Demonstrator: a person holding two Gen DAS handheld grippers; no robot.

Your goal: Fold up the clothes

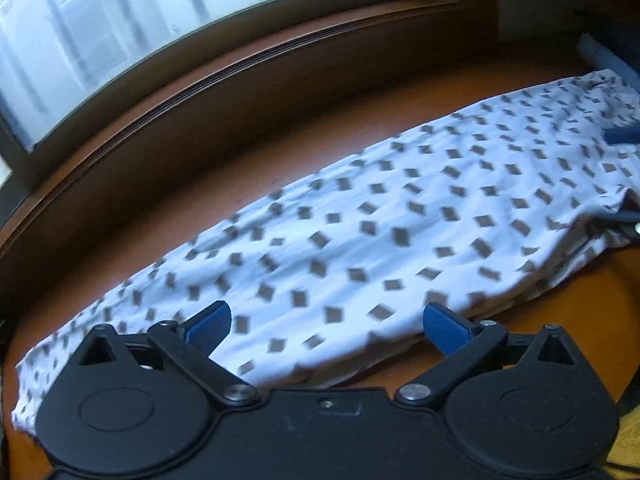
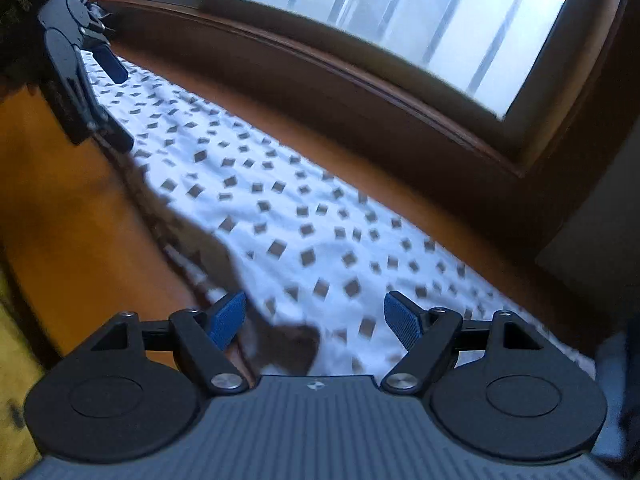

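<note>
Behind the work surface I see a dark wooden window frame (image 1: 248, 80) with pale, frosted-looking panes; whatever is outside is washed out, and I can only make out faint vertical bars. The orange-brown table (image 1: 256, 160) runs along under the sill, and the garment (image 1: 360, 232), white cloth with small brown diamond marks, lies stretched out flat on it in a long band, parallel to the window. My left gripper (image 1: 326, 326) hovers over the near edge of the cloth, its blue pads (image 1: 210, 326) standing well apart with nothing clamped between them. In the right wrist view the right gripper (image 2: 316, 320) is likewise spread wide above the cloth's other end, gripping nothing that I can see. A dark blurred shape, probably shadow or a turned-over fold, crosses the near hem just ahead of its left finger; I cannot tell which. Both views are smeared by blur, so seams, collar or sleeves are unreadable, and I cannot say what kind of garment this is. Its far end is cut off in each view. At the frame edges each camera catches only part of the other gripper.
</note>
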